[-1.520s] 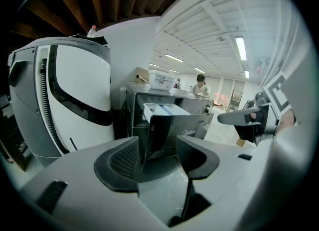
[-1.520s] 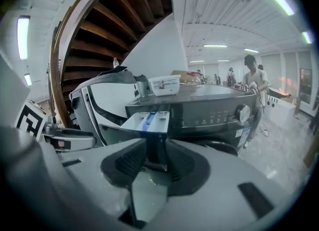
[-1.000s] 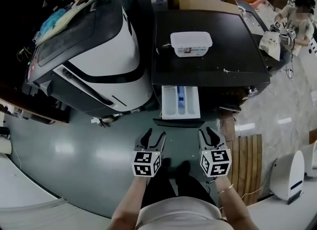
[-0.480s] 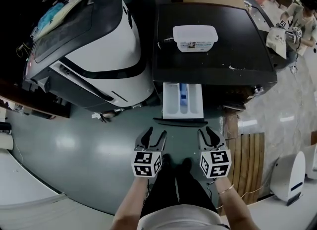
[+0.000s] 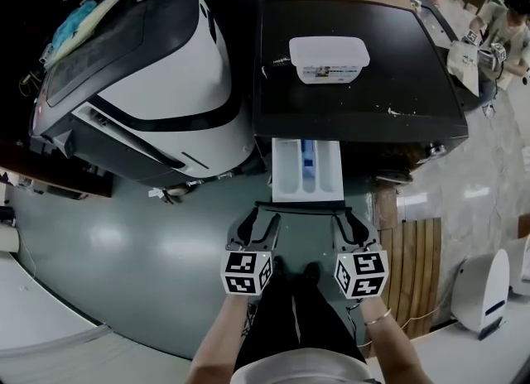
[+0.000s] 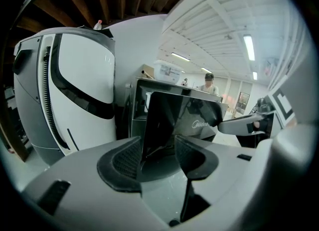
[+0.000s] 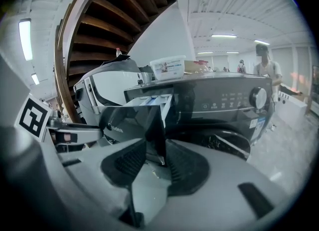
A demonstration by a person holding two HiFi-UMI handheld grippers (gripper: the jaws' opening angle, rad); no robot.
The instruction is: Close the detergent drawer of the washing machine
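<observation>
The black washing machine (image 5: 356,84) has its white detergent drawer (image 5: 306,167) pulled out, a blue compartment showing inside. The drawer's black front panel (image 5: 302,206) faces me. My left gripper (image 5: 252,227) hovers just short of the panel's left end and my right gripper (image 5: 350,225) just short of its right end. In the left gripper view the left gripper (image 6: 158,158) has the panel (image 6: 182,120) looming in the gap of its closing jaws, pads clear of it. In the right gripper view the right gripper (image 7: 155,160) stands open with the panel's edge (image 7: 132,123) in its gap, the drawer (image 7: 152,100) beyond.
A white plastic box (image 5: 328,58) sits on the washer's top. A large white-and-black machine (image 5: 157,76) stands close on the left. A wooden slat mat (image 5: 414,266) and a white device (image 5: 489,283) lie to the right. A person (image 5: 497,18) sits far right.
Both grippers have edged a little closer to the drawer's front panel. The drawer stays pulled out as before.
</observation>
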